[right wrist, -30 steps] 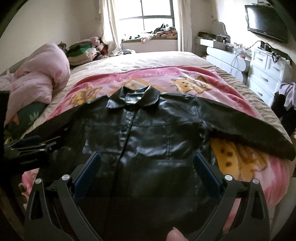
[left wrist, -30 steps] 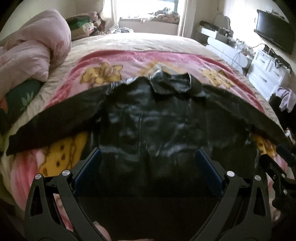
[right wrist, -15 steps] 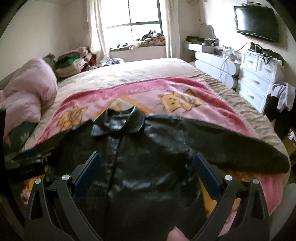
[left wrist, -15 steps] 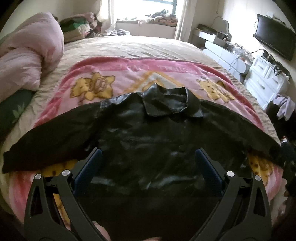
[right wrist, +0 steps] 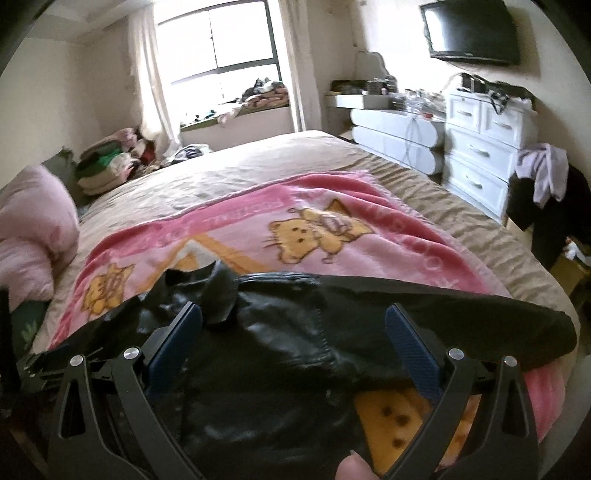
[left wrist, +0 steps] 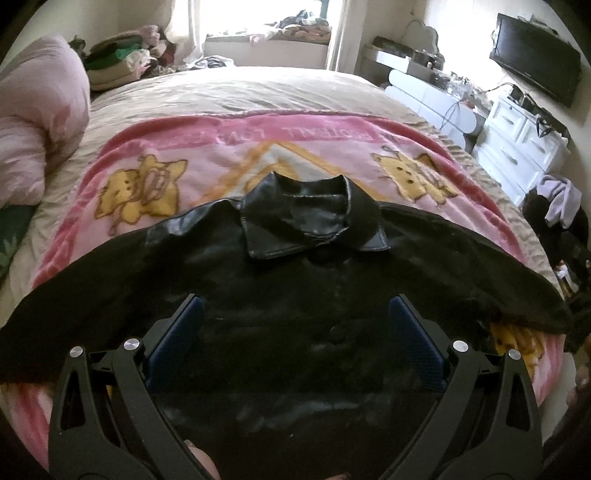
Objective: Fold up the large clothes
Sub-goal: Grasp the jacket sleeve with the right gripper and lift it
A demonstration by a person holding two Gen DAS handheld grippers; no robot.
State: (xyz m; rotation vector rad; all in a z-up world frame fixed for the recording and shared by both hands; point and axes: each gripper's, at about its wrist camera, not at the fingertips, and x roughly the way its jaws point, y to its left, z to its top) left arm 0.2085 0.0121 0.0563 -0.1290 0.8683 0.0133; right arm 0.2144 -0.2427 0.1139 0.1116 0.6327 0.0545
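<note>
Hovering above the black jacket (left wrist: pixel 295 295) spread on the pink blanket (left wrist: pixel 229 155), left gripper (left wrist: pixel 295 332) and right gripper (right wrist: pixel 293 336) are held wide apart, empty; the jacket's hem is cut off at lower frame.

Home bedroom, wide bed (right wrist: pixel 258 162) under pink cartoon blanket (right wrist: pixel 332 206), white dresser (right wrist: pixel 480 147), wall-mounted television (right wrist: pixel 471 31), curtained window (right wrist: pixel 218 40)

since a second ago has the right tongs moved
Yes. The right tongs swung rightward: the jacket collar slid left in view while the dresser came inward.
</note>
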